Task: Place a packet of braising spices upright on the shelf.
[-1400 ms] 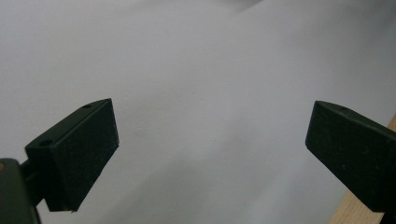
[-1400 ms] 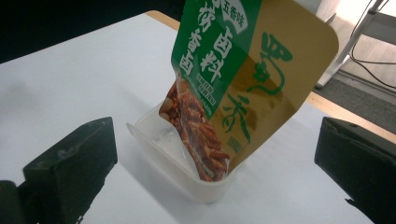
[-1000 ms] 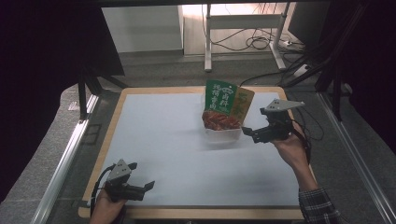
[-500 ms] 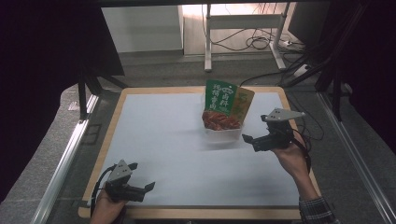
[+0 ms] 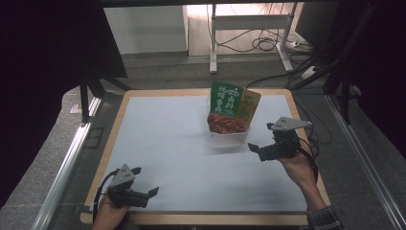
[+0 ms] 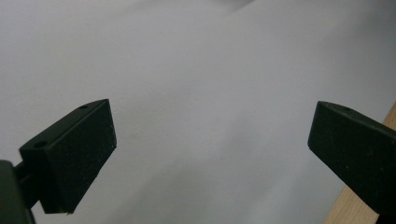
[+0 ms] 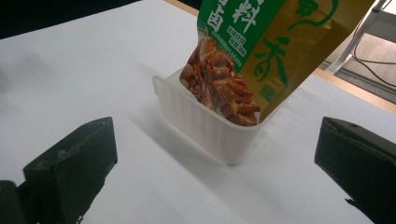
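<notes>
Right gripper beside the tub; both sets of jaws apart and empty.
The tub stands on the white counter toward its far right, holding an upright green-and-gold snack bag with red snacks at its base. The right gripper hangs just right of the tub, not touching it, jaws pointing toward it. The left gripper rests at the near left edge, well apart from the tub.
</notes>
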`<action>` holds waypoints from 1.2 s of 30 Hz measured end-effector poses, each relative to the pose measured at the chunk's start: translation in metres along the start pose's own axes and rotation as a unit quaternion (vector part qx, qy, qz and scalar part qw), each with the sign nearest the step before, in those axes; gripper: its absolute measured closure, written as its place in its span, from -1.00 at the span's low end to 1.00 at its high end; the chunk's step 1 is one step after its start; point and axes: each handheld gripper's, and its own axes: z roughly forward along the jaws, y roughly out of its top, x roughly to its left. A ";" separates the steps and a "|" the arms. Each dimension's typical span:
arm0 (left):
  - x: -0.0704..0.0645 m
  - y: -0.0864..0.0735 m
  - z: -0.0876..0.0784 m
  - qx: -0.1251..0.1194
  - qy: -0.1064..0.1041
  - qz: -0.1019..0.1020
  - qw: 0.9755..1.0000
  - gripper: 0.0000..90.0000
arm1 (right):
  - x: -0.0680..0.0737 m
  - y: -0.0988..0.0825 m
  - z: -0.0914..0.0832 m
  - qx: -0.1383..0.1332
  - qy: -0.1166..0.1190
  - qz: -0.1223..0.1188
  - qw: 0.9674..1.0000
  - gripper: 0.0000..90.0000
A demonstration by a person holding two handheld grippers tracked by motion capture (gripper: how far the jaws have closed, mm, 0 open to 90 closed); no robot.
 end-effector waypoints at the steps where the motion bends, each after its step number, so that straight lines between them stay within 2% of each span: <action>1: 0.000 0.000 0.000 0.000 0.000 0.000 1.000 -0.98 | 0.001 0.000 0.000 0.000 0.000 0.000 1.000 -1.00; 13: 0.000 0.000 0.000 -0.001 0.000 -0.003 1.000 -0.97 | 0.012 -0.013 -0.006 0.007 0.004 0.000 1.000 -1.00; 26: 0.000 0.000 0.000 0.000 0.002 -0.004 1.000 -0.97 | 0.024 -0.023 -0.019 -0.003 0.006 -0.007 1.000 -1.00; 36: 0.002 -0.001 0.000 0.000 0.003 -0.012 1.000 -0.96 | 0.027 -0.049 -0.021 -0.003 -0.007 -0.011 1.000 -1.00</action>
